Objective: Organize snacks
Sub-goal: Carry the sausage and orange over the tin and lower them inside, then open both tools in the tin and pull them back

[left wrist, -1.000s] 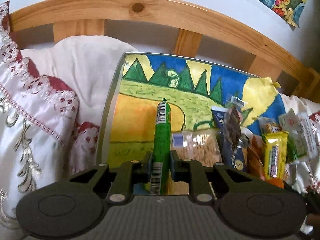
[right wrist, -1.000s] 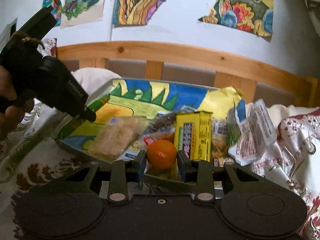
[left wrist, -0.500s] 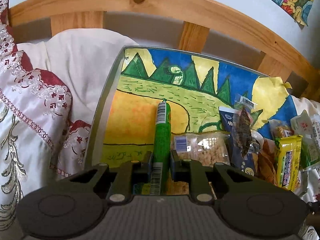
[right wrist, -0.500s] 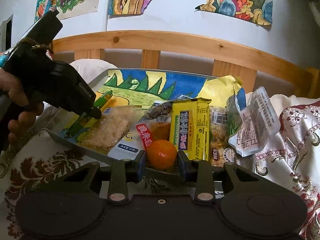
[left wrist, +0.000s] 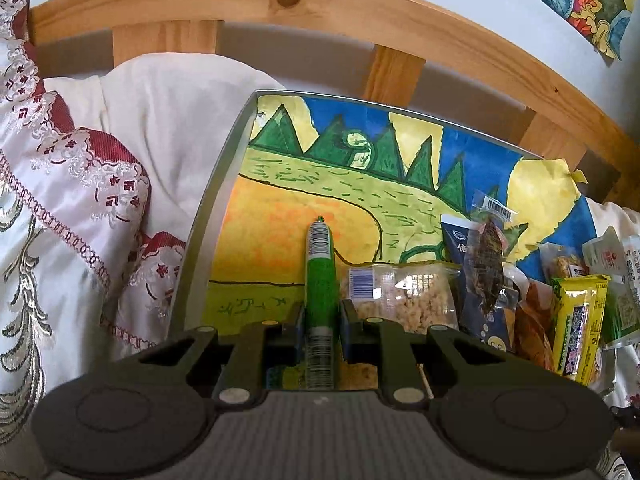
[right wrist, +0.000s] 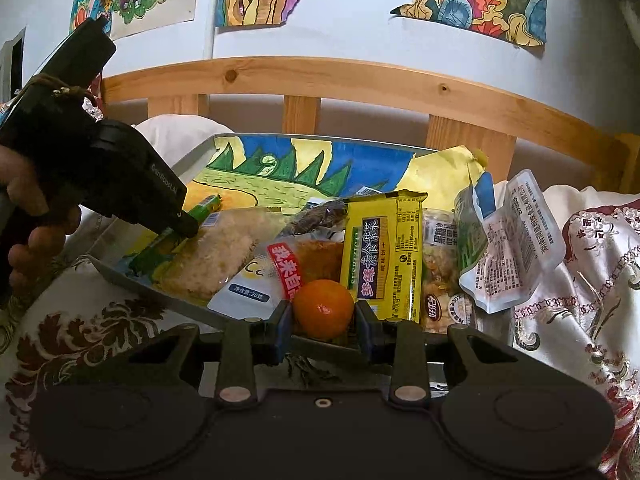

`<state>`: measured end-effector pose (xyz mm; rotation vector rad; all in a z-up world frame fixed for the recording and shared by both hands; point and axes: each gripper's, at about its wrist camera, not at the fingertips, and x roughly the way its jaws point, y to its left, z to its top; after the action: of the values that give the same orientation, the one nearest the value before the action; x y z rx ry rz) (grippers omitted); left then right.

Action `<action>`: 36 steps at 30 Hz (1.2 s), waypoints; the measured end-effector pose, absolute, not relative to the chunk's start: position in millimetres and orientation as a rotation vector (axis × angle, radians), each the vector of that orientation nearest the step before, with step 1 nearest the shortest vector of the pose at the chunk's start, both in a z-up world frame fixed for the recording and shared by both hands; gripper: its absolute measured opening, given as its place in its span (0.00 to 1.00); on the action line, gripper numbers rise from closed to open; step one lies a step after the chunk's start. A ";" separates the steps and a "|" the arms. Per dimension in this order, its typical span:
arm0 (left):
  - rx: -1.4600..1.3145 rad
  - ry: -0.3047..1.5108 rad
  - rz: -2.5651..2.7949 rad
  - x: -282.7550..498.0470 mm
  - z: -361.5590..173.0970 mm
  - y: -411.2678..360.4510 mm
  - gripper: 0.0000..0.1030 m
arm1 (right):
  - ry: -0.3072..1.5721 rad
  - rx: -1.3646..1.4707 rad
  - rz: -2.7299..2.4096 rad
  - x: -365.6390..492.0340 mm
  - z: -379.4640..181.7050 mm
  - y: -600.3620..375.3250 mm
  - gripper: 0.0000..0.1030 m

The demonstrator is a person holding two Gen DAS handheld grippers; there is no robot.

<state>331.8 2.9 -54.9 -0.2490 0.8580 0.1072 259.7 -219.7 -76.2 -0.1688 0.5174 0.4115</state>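
A wide, shallow metal tray (left wrist: 208, 216) lined with a painted landscape sheet in blue, yellow and green lies on an embroidered white and maroon bedspread (left wrist: 72, 208), with a pale wooden bed rail (left wrist: 320, 12) along the far side. The left half of the tray's lining is bare, while the right half is crowded with packets: a clear bag of pale crumbly snack (left wrist: 404, 296) sits nearest the middle, a tall yellow foil packet with printed characters (right wrist: 384, 256) stands further right, and white pouches (right wrist: 516, 240) spill over the tray's right edge. The left gripper (left wrist: 322, 320) is clamped on a slim green sausage-shaped stick with a barcode label (left wrist: 320, 272), which points away over the bare orange patch and lies just beside the clear bag; from the right wrist view its tip reaches toward the far left of the tray. The right gripper (right wrist: 323, 312) is clamped on a small round orange mandarin (right wrist: 323, 308) at the near edge of the tray, just in front of the yellow packet. The step in hand looks like laying the stick down in the open left part. To do it well, the stick should probably be lowered flat, parallel to the tray's left rim and clear of the bag, before the jaws part, so it does not roll.
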 end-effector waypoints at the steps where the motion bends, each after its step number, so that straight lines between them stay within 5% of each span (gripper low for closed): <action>1: -0.246 0.856 0.107 331.9 -55.0 2.6 0.19 | 0.517 -0.169 0.411 259.6 -76.1 -219.8 0.35; 8: -0.219 0.843 0.106 330.0 -54.0 -1.0 0.22 | 0.517 -0.169 0.411 259.6 -76.1 -219.9 0.36; 18: -0.213 0.838 0.129 323.8 -56.5 -2.2 0.60 | 0.518 -0.171 0.404 260.5 -76.2 -220.0 0.38; 30: -0.223 0.767 0.159 303.2 -47.7 1.1 0.91 | 0.496 -0.174 0.389 256.9 -72.6 -218.7 0.57; 36: -0.212 0.719 0.174 284.5 -41.1 -0.5 0.96 | 0.457 -0.178 0.388 249.5 -65.1 -216.6 0.67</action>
<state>284.5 -0.5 -41.1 -0.2118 0.7194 0.1740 249.5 -216.6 -65.1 -0.1776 0.4565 0.3883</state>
